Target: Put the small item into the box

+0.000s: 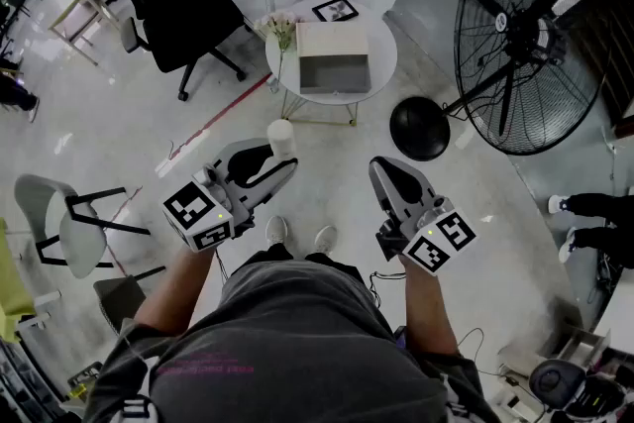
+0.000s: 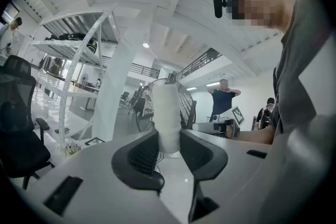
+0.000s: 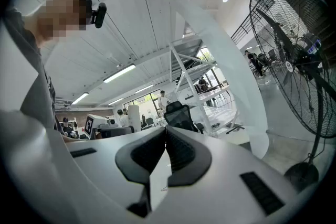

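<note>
Small white cylinder [image 2: 169, 118] pinched upright between the pads of the left tongs [image 2: 169, 136], gripped low, most of its length standing free above them. Carried in the air over the floor, well short of the box [image 1: 301, 74]. Open box on the round worktop [image 1: 381, 59] ahead, lid raised at the far side, flowers [image 1: 279, 27] just beside its left edge. Right tongs [image 3: 166, 134] pressed together on nothing, held level alongside.

Hold the squeeze even while walking in: a tall free end, probably easy to lever loose with a jolt. Come in from the near side, clear of the flowers and of the big fan [image 1: 515, 35] on the right. Lower the cylinder inside the walls before easing the pads apart, rather than dropping from above the rim, to avoid a bounce or a roll-out. Leave the right tongs back, out of the way.
</note>
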Action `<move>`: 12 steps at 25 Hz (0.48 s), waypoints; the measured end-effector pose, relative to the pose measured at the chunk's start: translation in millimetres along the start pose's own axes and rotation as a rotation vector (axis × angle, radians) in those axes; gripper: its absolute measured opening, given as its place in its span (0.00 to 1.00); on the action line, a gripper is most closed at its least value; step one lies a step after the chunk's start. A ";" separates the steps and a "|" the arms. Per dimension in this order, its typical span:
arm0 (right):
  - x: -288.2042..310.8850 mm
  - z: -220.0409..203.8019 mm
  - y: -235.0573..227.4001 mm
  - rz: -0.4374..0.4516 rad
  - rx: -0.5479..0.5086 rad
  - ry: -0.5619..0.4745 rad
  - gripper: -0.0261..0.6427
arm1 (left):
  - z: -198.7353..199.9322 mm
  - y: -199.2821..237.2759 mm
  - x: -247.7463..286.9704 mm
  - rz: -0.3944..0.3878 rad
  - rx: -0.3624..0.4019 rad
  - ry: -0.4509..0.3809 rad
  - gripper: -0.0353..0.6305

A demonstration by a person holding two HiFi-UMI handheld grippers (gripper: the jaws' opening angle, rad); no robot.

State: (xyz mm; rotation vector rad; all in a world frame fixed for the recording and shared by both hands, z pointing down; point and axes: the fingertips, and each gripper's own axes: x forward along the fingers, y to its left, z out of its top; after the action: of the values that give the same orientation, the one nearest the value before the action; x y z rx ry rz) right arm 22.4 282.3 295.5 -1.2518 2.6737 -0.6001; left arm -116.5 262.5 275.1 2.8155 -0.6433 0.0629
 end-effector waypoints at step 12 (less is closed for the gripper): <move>9.9 -0.4 -1.0 -0.005 0.003 0.014 0.07 | 0.6 7.3 4.6 -0.015 -0.008 0.001 0.26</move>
State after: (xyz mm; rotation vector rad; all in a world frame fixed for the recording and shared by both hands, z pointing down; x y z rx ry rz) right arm 16.6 274.3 296.8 -1.2586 2.6803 -0.6161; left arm -115.5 254.1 276.7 2.8123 -0.6214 0.0583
